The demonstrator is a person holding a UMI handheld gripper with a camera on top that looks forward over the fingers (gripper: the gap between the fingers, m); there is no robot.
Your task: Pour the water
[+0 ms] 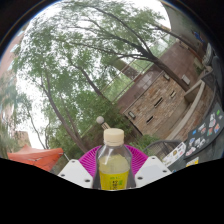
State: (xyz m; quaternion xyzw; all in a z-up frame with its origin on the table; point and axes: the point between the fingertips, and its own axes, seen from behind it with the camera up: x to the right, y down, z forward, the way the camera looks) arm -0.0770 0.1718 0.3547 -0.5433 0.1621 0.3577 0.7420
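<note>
Outdoors, the gripper (113, 172) holds a clear plastic bottle (114, 165) upright between its two fingers, whose magenta pads (91, 158) appear to press against its smooth round sides. It has a pale cap (114, 135) screwed on, a yellow label, and yellowish liquid inside. Beyond it stand leafy trees (70, 60) and a brick building (160, 95).

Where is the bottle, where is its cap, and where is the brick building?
bottle (114, 172): gripper view, on its yellow body, between the pink pads.
cap (114, 136): gripper view, on the pale cap's side.
brick building (156, 100): gripper view, on its wall, beyond the bottle.
</note>
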